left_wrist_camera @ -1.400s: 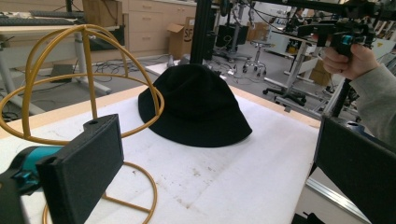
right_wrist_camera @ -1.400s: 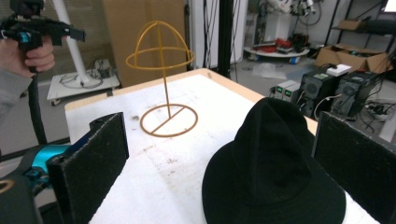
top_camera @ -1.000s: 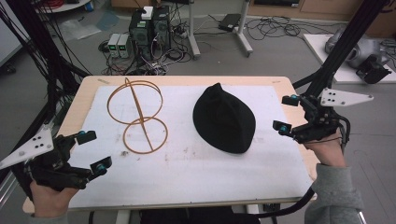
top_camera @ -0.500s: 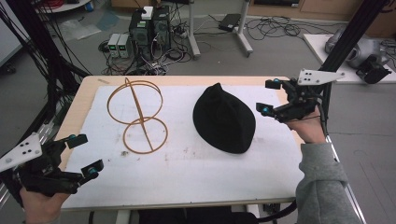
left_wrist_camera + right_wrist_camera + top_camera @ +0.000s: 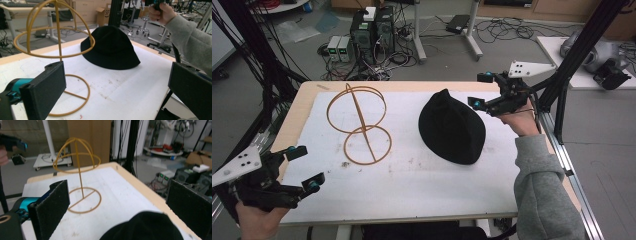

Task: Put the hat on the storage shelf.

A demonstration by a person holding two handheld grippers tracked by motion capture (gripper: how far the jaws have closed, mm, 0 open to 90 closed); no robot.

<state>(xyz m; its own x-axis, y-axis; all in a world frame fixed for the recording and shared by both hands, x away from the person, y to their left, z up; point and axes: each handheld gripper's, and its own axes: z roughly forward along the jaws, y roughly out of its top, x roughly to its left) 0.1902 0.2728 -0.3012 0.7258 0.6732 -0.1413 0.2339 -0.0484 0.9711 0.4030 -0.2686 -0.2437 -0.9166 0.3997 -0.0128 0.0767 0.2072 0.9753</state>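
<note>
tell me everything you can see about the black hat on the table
The black hat is a soft, fabric-looking bucket style with a rounded crown and a short brim. It lies brim-down on the white table cover, right of the wire hat stand and apart from it. Nothing grips it; the right gripper hovers open close by.

We are looking at a robotics or recording lab. Behind our table [image 5: 412,200] stand computer towers [image 5: 374,30] on a bare grey floor, with tangled cables [image 5: 507,30] trailing across it. Black aluminium frame posts [image 5: 584,47] rise beside the table. In the gripper views we see cardboard boxes [image 5: 102,13], other workbenches [image 5: 17,7] and more equipment [image 5: 190,175] around the room.
</note>
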